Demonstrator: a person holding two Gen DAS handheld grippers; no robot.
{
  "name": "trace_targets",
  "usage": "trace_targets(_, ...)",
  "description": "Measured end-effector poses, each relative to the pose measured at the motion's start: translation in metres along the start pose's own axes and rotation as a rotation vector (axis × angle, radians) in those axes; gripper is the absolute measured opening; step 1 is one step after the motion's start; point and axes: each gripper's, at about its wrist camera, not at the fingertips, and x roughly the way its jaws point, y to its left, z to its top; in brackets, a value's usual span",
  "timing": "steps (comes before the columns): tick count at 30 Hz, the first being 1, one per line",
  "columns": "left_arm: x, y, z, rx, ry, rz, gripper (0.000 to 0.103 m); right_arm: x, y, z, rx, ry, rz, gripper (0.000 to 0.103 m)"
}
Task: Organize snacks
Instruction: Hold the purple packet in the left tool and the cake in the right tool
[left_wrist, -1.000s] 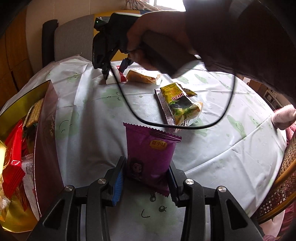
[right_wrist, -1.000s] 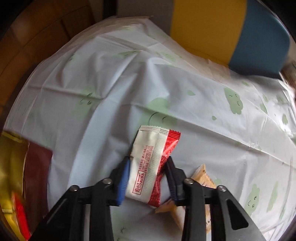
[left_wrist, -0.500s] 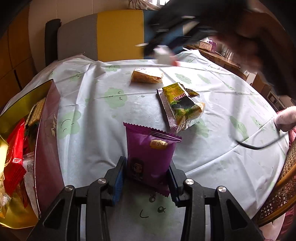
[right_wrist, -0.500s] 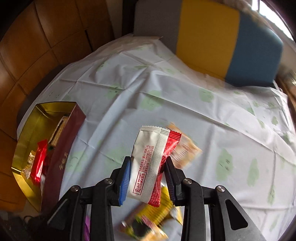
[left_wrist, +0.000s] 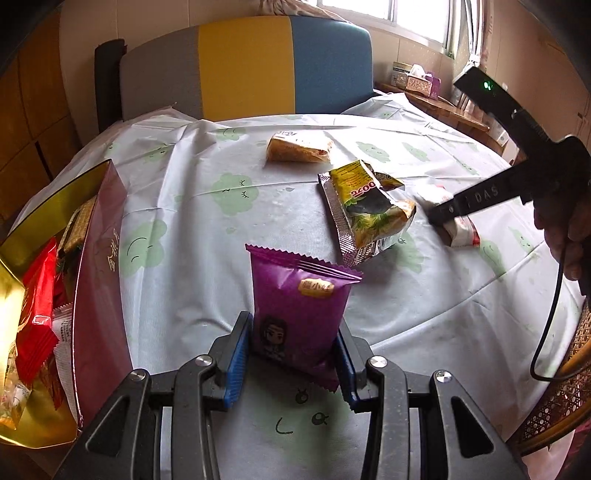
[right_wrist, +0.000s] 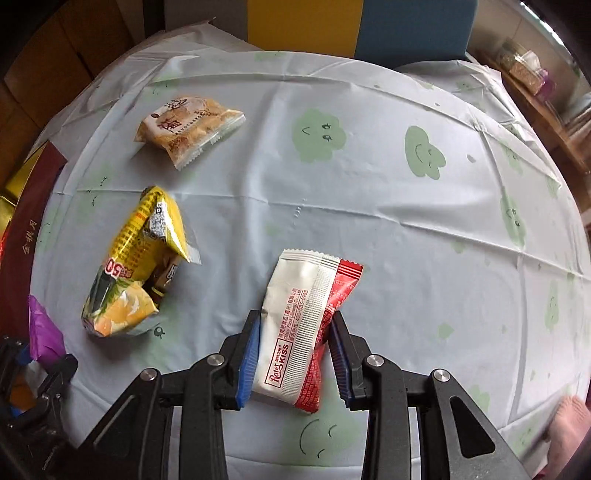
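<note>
Snacks lay on the desk, which had a pale cloth with green clouds on it. The yellow snack bag sat crumpled near the middle of the desk, so it is the marker for the rest. A tan cracker pack lay just behind the yellow snack bag, closer to the striped chair. A purple snack pack stood upright in front of the yellow snack bag, a little apart from it. The left hand-held gripper was squeezed onto the purple snack pack, with a blue pad pressed on each side near the bottom. A red and white snack pack was on the right side of the yellow snack bag. The right hand-held gripper was closed tight on the red and white snack pack, and the pack pointed up between its pads. In the left wrist view, that pack was partly hidden behind the black gripper body. Far to the left of the yellow snack bag stood a dark red box with a gold inside. Red packs and other snacks were inside the box. A person's hand held the right hand-held gripper.
</note>
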Motion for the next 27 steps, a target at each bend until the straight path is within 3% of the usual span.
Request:
trace_targets(6,0.0,-0.001,0.0,0.0,-0.001,0.011,0.042,0.008,-0.005,0.008,0.028,0.015,0.033,0.038)
trace_targets(19,0.0,-0.001,-0.001,0.001,-0.006,0.018,0.042,0.012,0.0,0.001,-0.02,-0.001,-0.005,0.04)
trace_targets(27,0.0,-0.002,0.0,0.005,-0.005,0.028,0.042,0.008,0.023,-0.004,-0.078,-0.003,-0.045,0.039)
